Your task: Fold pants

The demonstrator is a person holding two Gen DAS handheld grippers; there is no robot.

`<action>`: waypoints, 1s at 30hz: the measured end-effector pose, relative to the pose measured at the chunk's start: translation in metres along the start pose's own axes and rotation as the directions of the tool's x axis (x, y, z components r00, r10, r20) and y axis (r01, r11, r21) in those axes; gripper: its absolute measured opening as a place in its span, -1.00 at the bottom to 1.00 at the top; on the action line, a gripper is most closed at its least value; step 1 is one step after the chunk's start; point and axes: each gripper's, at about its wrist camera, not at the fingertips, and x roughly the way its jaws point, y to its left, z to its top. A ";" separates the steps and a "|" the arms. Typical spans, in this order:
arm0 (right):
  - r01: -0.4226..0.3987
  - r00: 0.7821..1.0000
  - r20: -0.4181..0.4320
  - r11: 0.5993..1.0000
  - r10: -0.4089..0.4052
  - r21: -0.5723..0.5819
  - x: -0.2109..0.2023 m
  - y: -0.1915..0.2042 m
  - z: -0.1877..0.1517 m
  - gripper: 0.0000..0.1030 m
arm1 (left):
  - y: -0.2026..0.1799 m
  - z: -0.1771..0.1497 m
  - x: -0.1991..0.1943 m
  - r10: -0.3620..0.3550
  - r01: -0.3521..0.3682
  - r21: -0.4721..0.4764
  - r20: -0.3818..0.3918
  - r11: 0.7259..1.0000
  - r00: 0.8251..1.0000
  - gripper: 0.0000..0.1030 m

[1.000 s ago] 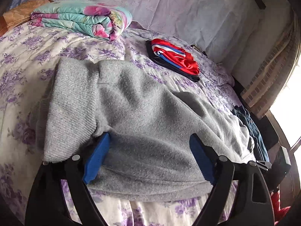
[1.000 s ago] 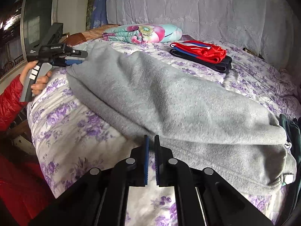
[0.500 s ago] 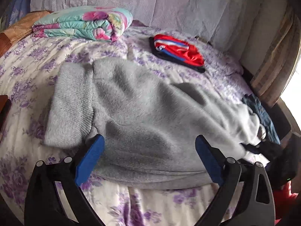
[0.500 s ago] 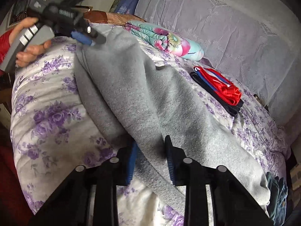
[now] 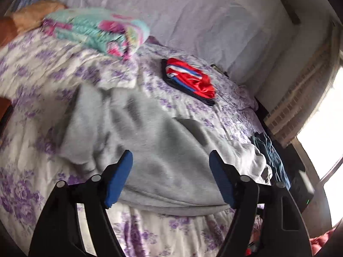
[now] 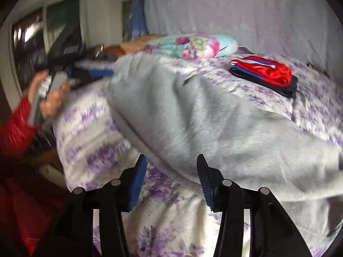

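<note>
Floral bedspread (image 5: 25, 192) beneath grey pants (image 5: 163, 150); left gripper (image 5: 171, 175) closing, right gripper (image 6: 171, 177) opening, both empty; regrasp edges evenly.

The left claw (image 5: 170, 175) hangs over the near edge of the grey pants (image 5: 154, 150), which lie folded across a bed (image 5: 32, 150) with a purple-flowered cover. Its blue pads (image 5: 119, 180) stand wide apart and are closing, with grey cloth seen between them but no pad pressing on it. Farther back lie a folded red, blue and white garment (image 5: 189, 79) and a rolled floral quilt (image 5: 96, 32), well apart. The frame is motion-blurred.
</note>
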 end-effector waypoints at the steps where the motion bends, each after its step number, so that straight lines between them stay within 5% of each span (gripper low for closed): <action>1: 0.011 0.998 0.053 0.993 -0.017 0.118 -0.020 -0.026 0.005 -0.04 | -0.014 0.002 0.003 -0.019 0.019 0.045 0.000 0.999 1.000 0.68; 4: 0.085 0.971 0.155 0.864 -0.184 0.496 -0.080 -0.113 0.006 0.11 | -0.049 0.004 0.033 -0.096 0.102 0.159 -0.045 0.982 0.994 0.81; 6: 0.118 0.951 0.141 0.744 -0.277 0.658 -0.105 -0.156 -0.004 0.33 | -0.050 -0.003 0.066 -0.109 0.125 0.151 -0.107 0.981 0.988 0.86; 8: 0.190 0.941 0.060 0.666 -0.334 0.722 -0.112 -0.187 -0.007 0.37 | -0.034 -0.017 0.103 -0.102 0.121 0.086 -0.192 0.989 0.976 0.89; 12: 0.198 0.954 -0.024 0.568 -0.298 0.799 -0.091 -0.228 -0.016 0.44 | -0.036 -0.036 0.117 -0.031 0.060 0.192 -0.152 0.980 0.988 0.91; 15: 0.169 0.965 -0.045 0.479 -0.260 0.861 -0.069 -0.252 -0.027 0.44 | -0.033 -0.037 0.121 -0.018 0.051 0.186 -0.175 0.981 0.984 0.91; 18: 0.159 0.961 -0.017 0.498 -0.277 0.852 -0.054 -0.262 -0.024 0.43 | -0.029 -0.034 0.118 -0.053 0.080 0.161 -0.168 0.984 0.984 0.91; 20: 0.190 0.948 -0.019 0.518 -0.317 0.834 -0.051 -0.261 -0.022 -0.09 | -0.025 -0.032 0.114 -0.081 0.104 0.143 -0.160 0.984 0.984 0.91; 21: 0.181 0.947 0.000 0.535 -0.320 0.825 -0.053 -0.260 -0.020 -0.64 | -0.024 -0.031 0.113 -0.100 0.121 0.130 -0.153 0.984 0.983 0.90; 26: 0.179 0.894 0.179 0.693 -0.411 0.699 -0.121 -0.198 0.000 -0.65 | 0.001 -0.025 0.088 -0.287 0.287 -0.002 -0.038 0.958 0.957 0.88; 28: 0.180 0.894 0.184 0.703 -0.409 0.688 -0.142 -0.178 -0.012 -0.63 | 0.003 -0.024 0.087 -0.304 0.303 -0.016 -0.033 0.953 0.952 0.87; 30: 0.271 0.899 0.073 0.680 -0.431 0.681 -0.137 -0.181 -0.031 -0.57 | -0.005 -0.025 0.091 -0.264 0.266 0.017 -0.056 0.964 0.963 0.87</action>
